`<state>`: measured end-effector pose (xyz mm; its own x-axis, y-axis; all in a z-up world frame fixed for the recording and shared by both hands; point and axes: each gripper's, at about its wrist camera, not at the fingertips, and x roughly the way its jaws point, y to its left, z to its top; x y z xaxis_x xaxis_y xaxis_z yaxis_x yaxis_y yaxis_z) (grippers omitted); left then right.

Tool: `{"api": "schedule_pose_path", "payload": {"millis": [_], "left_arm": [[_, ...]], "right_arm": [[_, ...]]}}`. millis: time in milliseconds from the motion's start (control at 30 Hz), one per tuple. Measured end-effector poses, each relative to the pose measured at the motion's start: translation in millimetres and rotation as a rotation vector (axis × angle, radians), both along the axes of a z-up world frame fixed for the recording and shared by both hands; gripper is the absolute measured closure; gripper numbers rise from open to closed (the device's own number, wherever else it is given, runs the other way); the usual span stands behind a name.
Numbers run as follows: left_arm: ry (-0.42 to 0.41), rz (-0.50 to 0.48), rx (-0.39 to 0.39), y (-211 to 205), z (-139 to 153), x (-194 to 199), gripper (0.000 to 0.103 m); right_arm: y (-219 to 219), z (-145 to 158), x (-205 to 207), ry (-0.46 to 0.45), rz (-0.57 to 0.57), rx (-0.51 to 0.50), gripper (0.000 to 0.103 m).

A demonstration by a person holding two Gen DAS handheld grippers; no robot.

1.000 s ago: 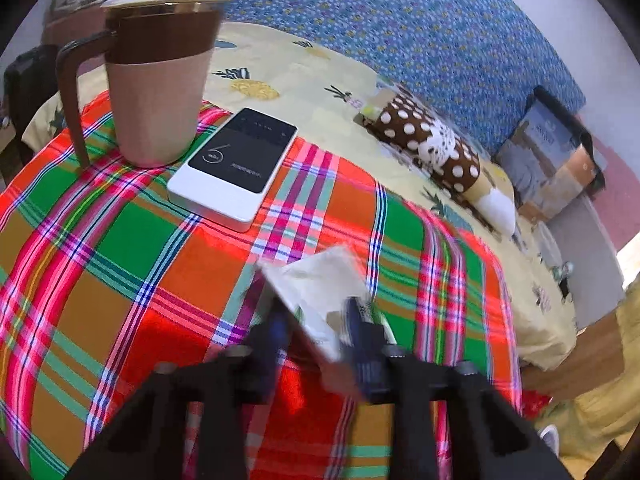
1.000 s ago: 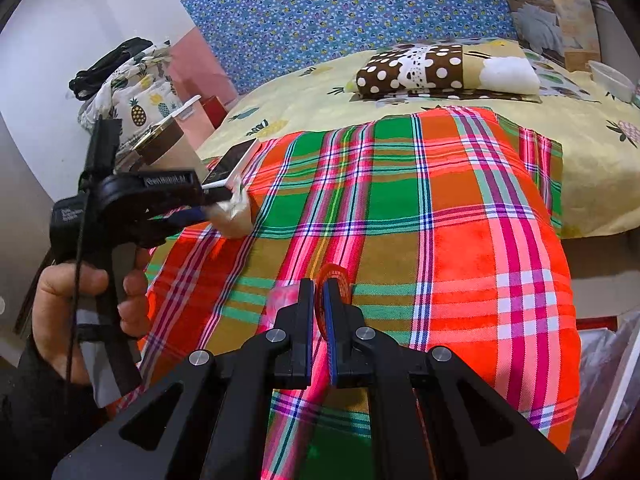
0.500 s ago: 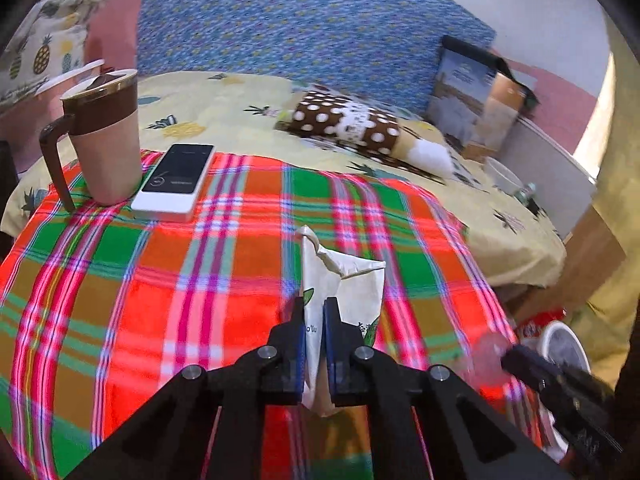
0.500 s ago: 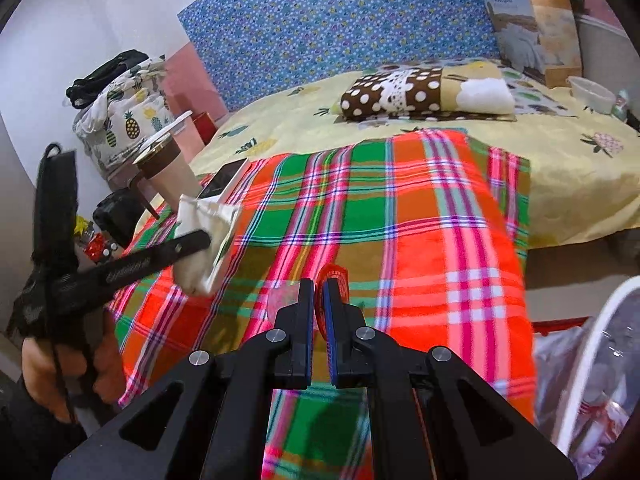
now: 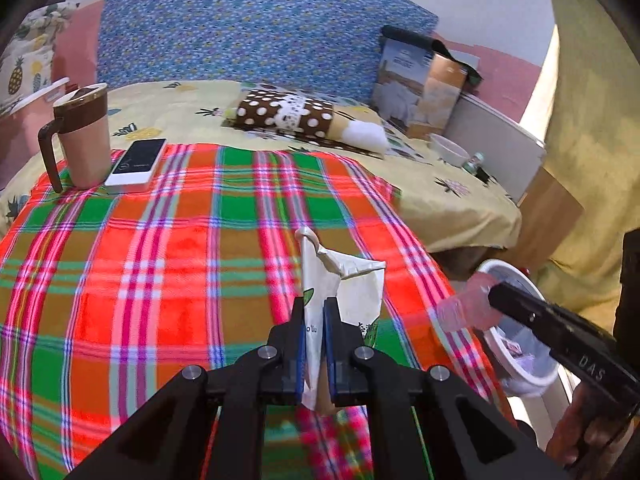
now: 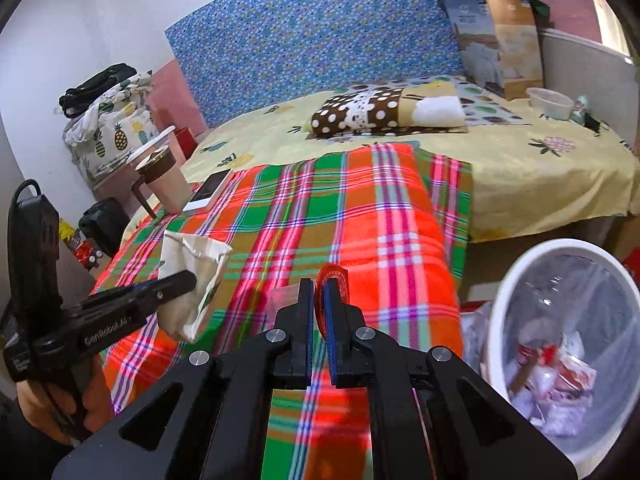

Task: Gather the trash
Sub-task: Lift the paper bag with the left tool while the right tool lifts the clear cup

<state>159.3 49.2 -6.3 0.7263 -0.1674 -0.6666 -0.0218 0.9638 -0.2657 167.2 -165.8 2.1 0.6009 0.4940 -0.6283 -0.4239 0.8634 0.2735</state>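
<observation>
My left gripper (image 5: 316, 312) is shut on a crumpled white paper bag (image 5: 352, 292) with green leaf print and holds it above the plaid blanket (image 5: 160, 248). It also shows in the right wrist view (image 6: 192, 276). My right gripper (image 6: 319, 300) is shut on a clear plastic wrapper with a red label (image 6: 334, 280); that wrapper shows pinkish in the left wrist view (image 5: 464, 304). A white trash bin (image 6: 516, 280) lined with a clear bag and holding trash stands on the floor at the right, beside the bed edge.
A brown and beige lidded mug (image 5: 82, 136) and a white phone-like device (image 5: 138, 162) sit at the blanket's far left. A polka-dot pillow (image 5: 288, 114), a box (image 5: 420, 84) and a small bowl (image 5: 448, 150) lie farther back on the yellow sheet.
Both grippers have swung right toward the bin with their loads. The bin has come fully into the right wrist view.
</observation>
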Motion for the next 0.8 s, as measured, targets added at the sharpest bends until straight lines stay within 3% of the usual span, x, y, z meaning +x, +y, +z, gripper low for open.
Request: {"api": "schedule_pose_path", "payload": {"millis": [333,800], "left_arm": [[-0.002,-0.053,-0.011,-25.7,3.4,-29.2,0.095],[-0.007,-0.12,-0.006,-64.3,8.0,-27.4,0.095]], "right_arm": [[-10.1,3.3,-18.1,-0.021,-0.033,-0.002,0.096],[-37.8,-0.3,-25.0,-0.031,-0.096,0.017,0.096]]}}
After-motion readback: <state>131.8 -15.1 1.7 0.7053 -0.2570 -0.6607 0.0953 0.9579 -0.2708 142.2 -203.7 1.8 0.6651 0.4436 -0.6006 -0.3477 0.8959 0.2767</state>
